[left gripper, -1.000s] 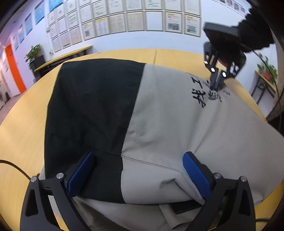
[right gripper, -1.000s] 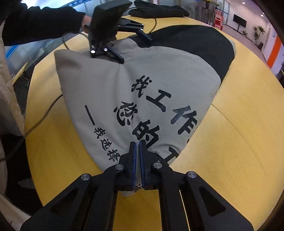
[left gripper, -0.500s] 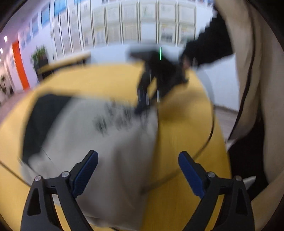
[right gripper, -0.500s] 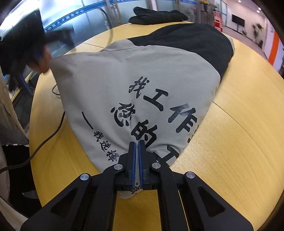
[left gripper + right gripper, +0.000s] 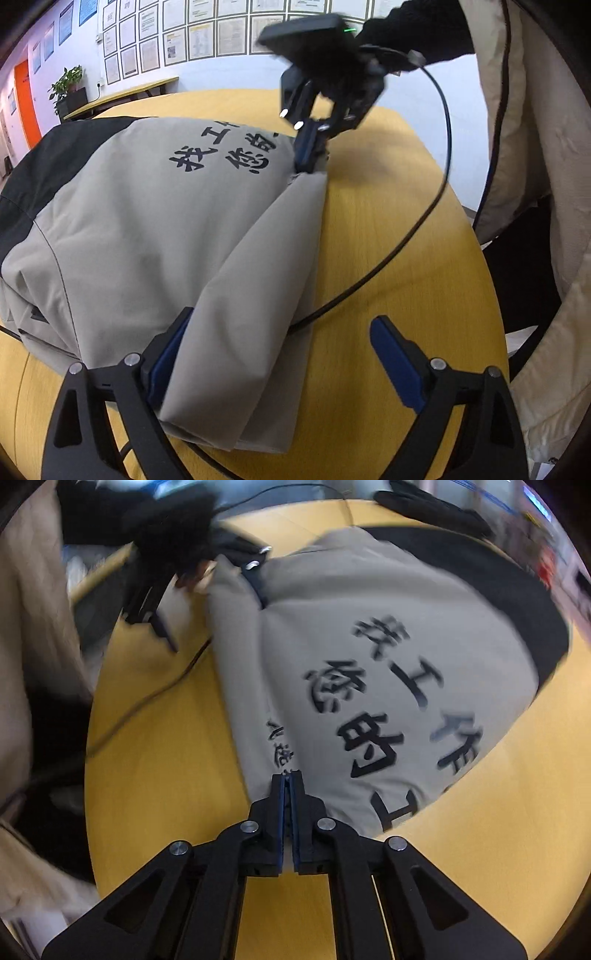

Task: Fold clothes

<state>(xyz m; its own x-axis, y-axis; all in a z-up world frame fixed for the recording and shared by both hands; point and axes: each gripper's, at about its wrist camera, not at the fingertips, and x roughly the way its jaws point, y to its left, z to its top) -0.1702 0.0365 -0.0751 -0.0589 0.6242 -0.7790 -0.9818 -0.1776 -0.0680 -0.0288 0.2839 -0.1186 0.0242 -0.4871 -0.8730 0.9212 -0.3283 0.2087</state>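
A grey and black garment with black printed characters lies on the yellow table; its right side is folded over into a flap. It also shows in the right wrist view. My left gripper is open at the near corner of the flap, its left finger against the cloth. My right gripper is shut on the garment's far corner, and shows from the left wrist view pinching that corner.
A black cable runs across the table under the garment's near edge. A person in a beige coat stands at the table's right edge. A black item lies at the table's far side.
My left gripper has let go of the hem and swung to the garment's right side. My right gripper has carried its corner over, folding a flap onto the garment.
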